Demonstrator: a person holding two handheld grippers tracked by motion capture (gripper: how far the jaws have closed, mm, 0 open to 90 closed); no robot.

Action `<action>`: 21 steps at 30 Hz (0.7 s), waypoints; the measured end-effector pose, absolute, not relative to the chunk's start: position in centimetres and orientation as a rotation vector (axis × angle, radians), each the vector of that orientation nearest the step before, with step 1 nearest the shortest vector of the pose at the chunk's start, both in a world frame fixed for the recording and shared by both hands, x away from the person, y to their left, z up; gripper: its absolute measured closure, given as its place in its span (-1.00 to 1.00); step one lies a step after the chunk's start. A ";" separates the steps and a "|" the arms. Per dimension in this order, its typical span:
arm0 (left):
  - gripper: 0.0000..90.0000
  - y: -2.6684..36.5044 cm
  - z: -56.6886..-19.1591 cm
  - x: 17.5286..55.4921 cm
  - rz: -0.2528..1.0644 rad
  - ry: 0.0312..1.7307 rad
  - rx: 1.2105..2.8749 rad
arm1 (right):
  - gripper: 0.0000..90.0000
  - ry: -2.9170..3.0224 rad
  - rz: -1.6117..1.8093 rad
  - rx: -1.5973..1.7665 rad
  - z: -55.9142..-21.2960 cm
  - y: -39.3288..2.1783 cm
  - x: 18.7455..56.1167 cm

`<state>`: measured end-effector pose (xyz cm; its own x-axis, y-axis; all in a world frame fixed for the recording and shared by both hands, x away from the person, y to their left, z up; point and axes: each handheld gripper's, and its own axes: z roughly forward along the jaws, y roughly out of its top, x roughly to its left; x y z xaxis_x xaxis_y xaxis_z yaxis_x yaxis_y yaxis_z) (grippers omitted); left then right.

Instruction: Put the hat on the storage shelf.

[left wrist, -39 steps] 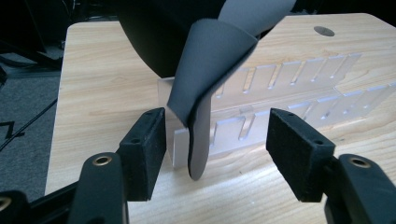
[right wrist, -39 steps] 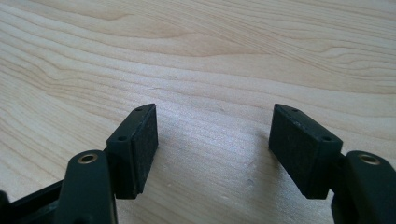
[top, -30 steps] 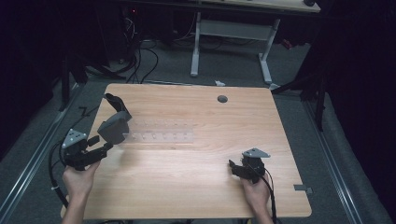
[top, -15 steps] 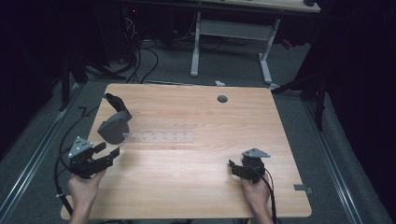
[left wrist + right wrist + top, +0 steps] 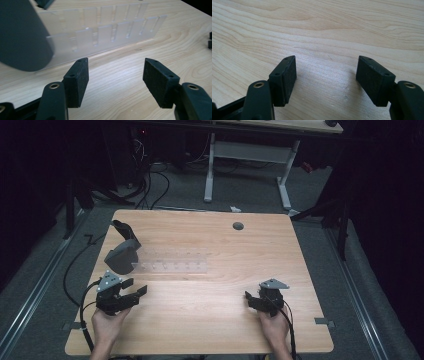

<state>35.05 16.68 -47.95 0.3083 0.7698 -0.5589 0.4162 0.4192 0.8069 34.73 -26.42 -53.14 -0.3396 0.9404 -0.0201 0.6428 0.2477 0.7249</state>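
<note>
Translucent plastic rack [image 5: 172, 267] lies flat on desk [image 5: 210, 330], dark grey object [image 5: 121, 256] over its left end. Left claw [image 5: 134, 289] now pulled back nearer front edge than half second ago, spread, empty; release seems done. Right claw [image 5: 250, 299] right of rack, well apart, spread, empty. Grey object blurred, cut off; rack slots faint.

Black two-jaw tongs [image 5: 131, 290], brass rivets, grey three-cornered plates, trailing black cables
</note>
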 end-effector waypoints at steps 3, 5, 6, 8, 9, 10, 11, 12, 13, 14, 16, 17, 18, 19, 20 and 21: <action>-0.16 15.9 -48.2 35.1 0.314 1.305 1.206 | -0.27 2.072 0.872 1.440 -53.1 -26.4 34.7; -0.16 15.4 -48.5 35.2 0.303 1.304 1.220 | -0.27 2.072 0.871 1.440 -53.1 -26.4 34.7; -0.16 15.1 -48.6 35.2 0.305 1.301 1.231 | -0.27 2.072 0.872 1.440 -53.1 -26.4 34.7; -0.16 14.6 -48.8 35.3 0.295 1.299 1.241 | -0.27 2.072 0.872 1.440 -53.1 -26.4 34.7; -0.16 14.4 -48.9 35.3 0.288 1.299 1.243 | -0.27 2.072 0.872 1.439 -53.1 -26.4 34.7; -0.16 14.4 -48.9 35.3 0.288 1.299 1.243 | -0.27 2.072 0.872 1.439 -53.1 -26.4 34.7; -0.16 13.9 -49.1 35.4 0.277 1.294 1.254 | -0.27 2.072 0.872 1.440 -53.1 -26.4 34.7; -0.16 13.9 -49.1 35.4 0.277 1.294 1.254 | -0.27 2.073 0.872 1.439 -53.1 -26.4 34.7; -0.16 13.7 -49.3 35.5 0.273 1.295 1.259 | -0.27 2.073 0.872 1.439 -53.1 -26.4 34.7; -0.17 13.1 -49.7 35.6 0.266 1.296 1.271 | -0.27 2.073 0.872 1.439 -53.1 -26.4 34.7; -0.17 12.8 -49.9 35.7 0.261 1.296 1.281 | -0.27 2.072 0.872 1.440 -53.1 -26.4 34.7; -0.17 12.2 -50.5 35.8 0.261 1.298 1.305 | -0.27 2.072 0.872 1.440 -53.1 -26.4 34.7; -0.17 11.9 -50.9 35.9 0.262 1.300 1.318 | -0.27 2.072 0.872 1.440 -53.1 -26.4 34.7; -0.17 11.9 -50.9 35.9 0.262 1.300 1.318 | -0.27 2.072 0.872 1.443 -53.1 -26.4 34.7; -0.17 11.5 -51.2 36.0 0.257 1.309 1.322 | -0.27 2.072 0.872 1.443 -53.1 -26.4 34.7; -0.17 11.0 -51.9 36.2 0.279 1.309 1.341 | -0.27 2.072 0.872 1.442 -53.1 -26.4 34.7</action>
